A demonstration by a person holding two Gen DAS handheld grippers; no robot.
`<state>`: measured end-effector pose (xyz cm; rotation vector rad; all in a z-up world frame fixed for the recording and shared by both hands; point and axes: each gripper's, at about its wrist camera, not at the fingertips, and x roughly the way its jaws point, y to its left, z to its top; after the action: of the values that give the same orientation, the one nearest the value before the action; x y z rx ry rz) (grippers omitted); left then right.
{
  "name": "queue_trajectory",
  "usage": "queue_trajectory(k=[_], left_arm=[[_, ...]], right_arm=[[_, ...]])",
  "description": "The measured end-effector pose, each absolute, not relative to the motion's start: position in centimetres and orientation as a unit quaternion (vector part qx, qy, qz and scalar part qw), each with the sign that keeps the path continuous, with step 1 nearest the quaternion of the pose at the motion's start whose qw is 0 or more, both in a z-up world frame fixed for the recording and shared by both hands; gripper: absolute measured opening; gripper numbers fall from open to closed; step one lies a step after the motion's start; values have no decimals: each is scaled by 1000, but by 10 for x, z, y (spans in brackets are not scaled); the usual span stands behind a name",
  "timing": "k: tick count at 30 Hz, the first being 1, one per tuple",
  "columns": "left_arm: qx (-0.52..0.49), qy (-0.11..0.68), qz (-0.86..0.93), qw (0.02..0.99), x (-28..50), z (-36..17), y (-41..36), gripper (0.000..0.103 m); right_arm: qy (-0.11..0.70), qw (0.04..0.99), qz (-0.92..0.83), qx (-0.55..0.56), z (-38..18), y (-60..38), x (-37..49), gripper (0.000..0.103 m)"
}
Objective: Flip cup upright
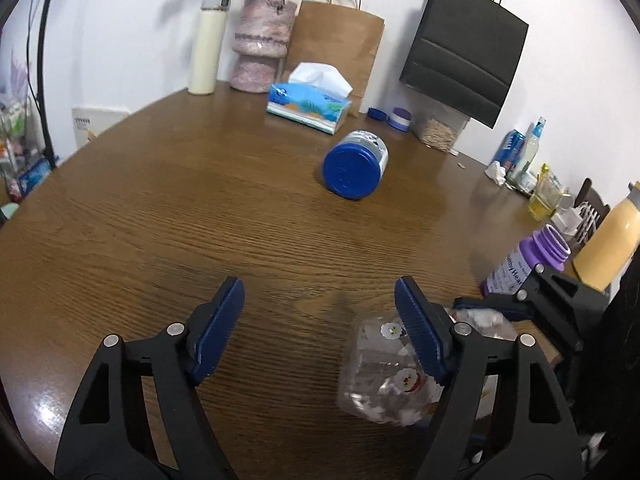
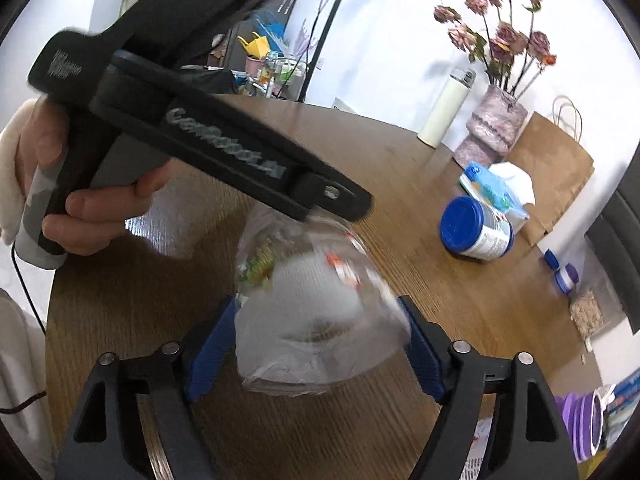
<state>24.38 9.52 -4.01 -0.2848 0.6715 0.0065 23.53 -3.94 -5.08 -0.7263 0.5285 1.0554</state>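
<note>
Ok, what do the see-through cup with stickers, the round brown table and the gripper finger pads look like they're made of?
See-through cup with stickers: likely thin clear plastic, glossy; the table shows through its wall, though blur leaves glass possible.
Round brown table: wood or wood veneer, semi-gloss; visible grain lines and light reflections.
Blue ribbed finger pads: apparently rubber or soft plastic, matte, with fine ridges.

Left gripper point(image 1: 320, 312) fingers spread wide, right gripper point(image 2: 316, 332) fingers clamped

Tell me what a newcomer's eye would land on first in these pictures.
First, the clear plastic cup with cartoon stickers, blurred, between the right gripper fingers near the table edge. Then the blue-lidded jar lying on its side mid-table, and the open left gripper beside the cup.
</note>
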Motion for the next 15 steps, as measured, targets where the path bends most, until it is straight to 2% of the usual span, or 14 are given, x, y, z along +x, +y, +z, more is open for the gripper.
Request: queue_trajectory(k=[8,15], left_arm=[[-49,315,46,947,233,-33,73,74],[-101,303,18,947,227,-19,83,74]], right_arm=[[254,783,462,-330,-51,-64,240,85],[251,809,414,-333,-52,-78,246,85]])
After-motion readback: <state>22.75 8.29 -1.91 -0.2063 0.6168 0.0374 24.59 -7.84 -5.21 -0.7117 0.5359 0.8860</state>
